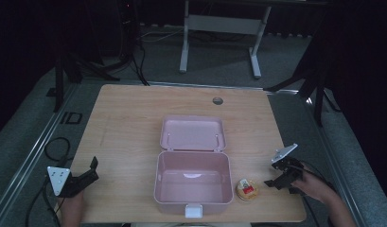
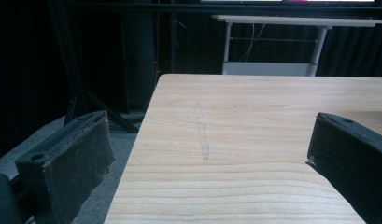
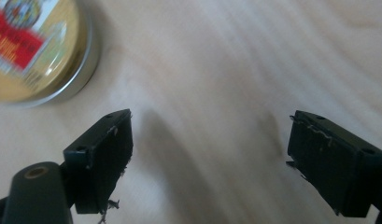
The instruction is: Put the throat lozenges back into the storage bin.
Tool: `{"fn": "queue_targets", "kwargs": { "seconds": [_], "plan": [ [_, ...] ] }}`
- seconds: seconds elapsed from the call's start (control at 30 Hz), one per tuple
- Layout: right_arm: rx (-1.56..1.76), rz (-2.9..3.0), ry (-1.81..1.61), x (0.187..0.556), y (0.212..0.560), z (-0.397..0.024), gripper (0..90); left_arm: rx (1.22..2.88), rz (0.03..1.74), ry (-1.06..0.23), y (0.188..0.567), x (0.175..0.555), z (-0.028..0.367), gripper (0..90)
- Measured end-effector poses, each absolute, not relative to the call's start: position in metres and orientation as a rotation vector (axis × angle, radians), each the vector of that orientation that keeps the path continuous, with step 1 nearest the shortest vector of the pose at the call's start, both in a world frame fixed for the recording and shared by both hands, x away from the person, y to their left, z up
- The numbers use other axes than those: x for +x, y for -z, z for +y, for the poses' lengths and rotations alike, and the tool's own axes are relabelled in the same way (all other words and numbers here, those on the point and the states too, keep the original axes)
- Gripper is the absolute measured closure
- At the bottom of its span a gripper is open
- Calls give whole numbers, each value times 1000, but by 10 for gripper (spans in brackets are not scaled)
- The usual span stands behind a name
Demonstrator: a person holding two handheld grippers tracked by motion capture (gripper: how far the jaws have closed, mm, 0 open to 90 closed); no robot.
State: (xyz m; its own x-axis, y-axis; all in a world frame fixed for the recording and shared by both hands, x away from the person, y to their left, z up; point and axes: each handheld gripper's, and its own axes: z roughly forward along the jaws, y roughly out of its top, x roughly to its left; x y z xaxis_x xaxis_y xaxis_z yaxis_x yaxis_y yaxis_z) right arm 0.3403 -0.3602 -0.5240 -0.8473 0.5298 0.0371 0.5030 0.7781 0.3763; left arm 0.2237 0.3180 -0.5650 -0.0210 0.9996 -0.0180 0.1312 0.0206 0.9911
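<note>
High view: above near edge, looking down on whole table (image 1: 125, 123).
Left gripper view: low, facing far edge.
Right gripper view: close above tabletop, tin (image 3: 34, 46) shared.

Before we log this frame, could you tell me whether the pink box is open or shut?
Open. The box has its lid swung back flat on the table, and its inside looks empty.

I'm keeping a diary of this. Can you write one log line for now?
pink box: open, empty | round tin: right of box | left hand-held gripper: open | right hand-held gripper: open, near tin
</note>
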Motion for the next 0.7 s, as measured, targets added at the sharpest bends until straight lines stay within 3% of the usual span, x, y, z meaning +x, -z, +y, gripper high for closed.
{"fn": "queue_targets", "kwargs": {
  "seconds": [0.7],
  "plan": [
    [558, 3176, 100, 323, 511, -336, 155, 1295, 1317, -1151, 565, 224, 316, 3]
  ]
}}
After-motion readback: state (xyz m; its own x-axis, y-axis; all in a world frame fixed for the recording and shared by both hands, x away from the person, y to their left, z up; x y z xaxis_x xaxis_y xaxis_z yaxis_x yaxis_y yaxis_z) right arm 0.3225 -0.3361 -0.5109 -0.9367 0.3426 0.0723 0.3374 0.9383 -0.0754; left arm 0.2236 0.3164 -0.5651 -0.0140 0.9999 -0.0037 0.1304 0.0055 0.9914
